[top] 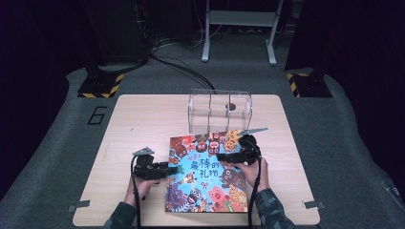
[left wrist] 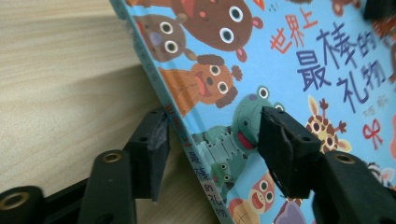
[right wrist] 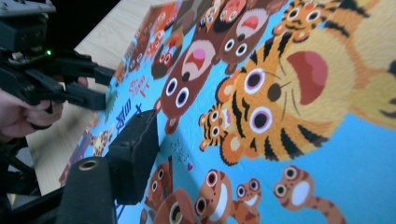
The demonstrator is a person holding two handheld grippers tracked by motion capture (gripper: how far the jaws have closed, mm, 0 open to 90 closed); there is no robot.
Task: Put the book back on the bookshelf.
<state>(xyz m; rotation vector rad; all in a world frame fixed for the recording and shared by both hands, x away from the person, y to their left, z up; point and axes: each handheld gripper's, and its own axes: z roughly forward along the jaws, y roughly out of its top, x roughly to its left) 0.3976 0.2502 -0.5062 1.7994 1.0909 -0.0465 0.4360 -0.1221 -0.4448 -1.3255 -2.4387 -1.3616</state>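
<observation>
Closest to the camera is the book [top: 207, 174], a picture book with cartoon animals all over a blue cover, lying near the front edge of the worktop [top: 119, 191]. On its left side, the left gripper [top: 167, 170] has its jaws straddling the spine edge, one pad down by the worktop side and one over the cover. They're roughly half open; in the left gripper view there's a sliver of gap at the cover pad, so I wouldn't call it a clamp yet. The spine edge looks tipped up off the wood, probably so the lower jaw can get under. Moving right, the right gripper [top: 220, 156] sits over the cover near the top right, also partly open, with one pad [right wrist: 135, 154] just over the printed surface and nothing held. My guess is it's there to steady the book. Behind sits a clear rack [top: 219, 110] with dividers, probably the book's destination.
</observation>
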